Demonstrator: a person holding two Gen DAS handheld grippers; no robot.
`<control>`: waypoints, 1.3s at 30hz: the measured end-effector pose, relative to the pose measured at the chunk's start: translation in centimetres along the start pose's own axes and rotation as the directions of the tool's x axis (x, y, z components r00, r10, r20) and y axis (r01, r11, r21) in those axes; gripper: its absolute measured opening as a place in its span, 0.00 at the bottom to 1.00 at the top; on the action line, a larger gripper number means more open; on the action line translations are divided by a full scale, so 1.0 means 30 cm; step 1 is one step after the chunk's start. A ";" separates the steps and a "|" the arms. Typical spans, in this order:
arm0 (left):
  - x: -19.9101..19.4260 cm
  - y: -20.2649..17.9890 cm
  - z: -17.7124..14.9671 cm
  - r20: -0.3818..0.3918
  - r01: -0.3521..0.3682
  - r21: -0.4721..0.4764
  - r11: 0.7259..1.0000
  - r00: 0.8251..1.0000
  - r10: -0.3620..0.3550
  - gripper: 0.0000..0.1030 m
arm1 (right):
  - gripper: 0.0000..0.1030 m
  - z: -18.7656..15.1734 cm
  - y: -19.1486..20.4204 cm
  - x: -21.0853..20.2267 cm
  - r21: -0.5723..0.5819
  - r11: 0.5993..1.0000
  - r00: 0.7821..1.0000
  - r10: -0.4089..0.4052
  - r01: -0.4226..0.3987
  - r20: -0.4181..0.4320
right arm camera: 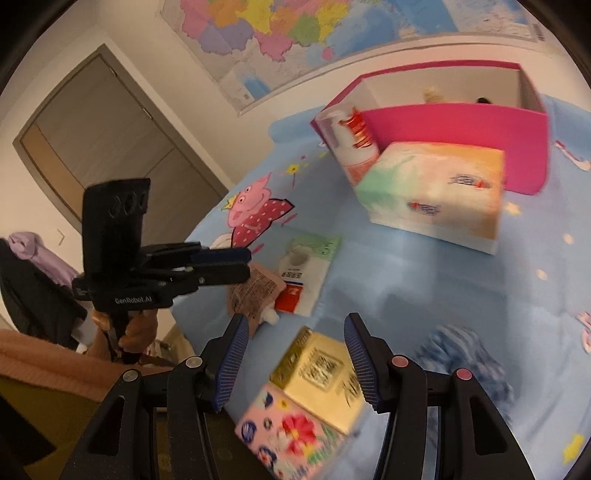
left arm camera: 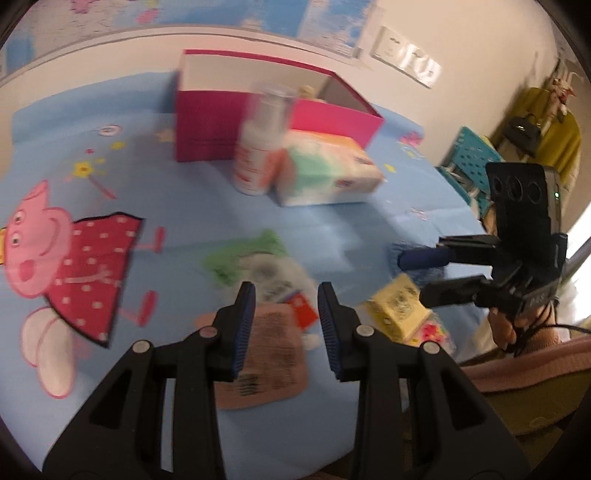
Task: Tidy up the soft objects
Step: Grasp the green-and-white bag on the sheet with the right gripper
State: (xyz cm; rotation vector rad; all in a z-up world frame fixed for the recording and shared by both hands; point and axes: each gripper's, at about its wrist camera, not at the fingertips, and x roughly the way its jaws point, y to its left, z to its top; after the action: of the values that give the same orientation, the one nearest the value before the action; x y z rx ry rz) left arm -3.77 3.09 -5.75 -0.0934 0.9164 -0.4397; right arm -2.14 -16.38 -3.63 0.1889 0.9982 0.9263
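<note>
In the left wrist view, the left gripper (left arm camera: 286,325) sits at lower centre with its jaws parted to a moderate gap and nothing between them. Directly beyond its tips lie a brown pouch (left arm camera: 264,365) and a white-green pack (left arm camera: 266,273), both flat on the blue sheet (left arm camera: 184,206); whether the tips touch either cannot be told. In the right wrist view, the right gripper (right arm camera: 293,356) occupies the lower centre, jaws wide apart and holding nothing. A yellow pack (right arm camera: 321,376) lies between and just beyond its fingers, stacked against a floral pack (right arm camera: 291,435) at the bottom of the frame; contact with the pads cannot be confirmed because of blur. A blue-white cloth (right arm camera: 465,354) lies to the right of the right gripper, near its right finger. Toward the upper centre of both views, a tissue pack (right arm camera: 436,192) rests just in front of an open pink box (right arm camera: 461,125), with a white bottle (right arm camera: 351,147) standing beside both at their left. A small pale item shows inside the box, too small to identify. A cartoon pig print (left arm camera: 55,251) covers the sheet at the left of the left wrist view. A map (right arm camera: 295,33) hangs on the wall at the top.
</note>
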 end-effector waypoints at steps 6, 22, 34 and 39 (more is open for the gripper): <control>0.036 0.081 0.013 -0.019 -0.059 -0.042 0.997 0.998 0.058 0.35 | 0.53 0.042 0.011 0.141 -0.006 1.000 0.995 -0.021 0.020 -0.101; 0.127 0.091 -0.032 -0.118 0.076 -0.030 0.997 0.990 -0.079 0.39 | 0.19 0.050 -0.026 0.210 0.024 0.999 0.988 -0.041 0.045 -0.148; 0.148 0.090 -0.010 -0.106 0.117 -0.050 0.992 0.987 -0.122 0.49 | 0.29 0.135 -0.113 0.205 0.173 0.980 0.992 0.111 -0.098 -0.065; 0.151 0.081 -0.002 -0.104 0.115 -0.051 0.992 0.987 -0.119 0.49 | 0.34 0.156 -0.105 0.251 0.140 0.990 0.995 0.044 -0.030 -0.095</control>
State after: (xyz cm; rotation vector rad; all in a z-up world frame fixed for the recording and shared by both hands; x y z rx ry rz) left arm -0.62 3.46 -9.80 -0.1662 1.0301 -0.5374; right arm 4.96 -11.53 -7.47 0.2821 1.1542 0.9073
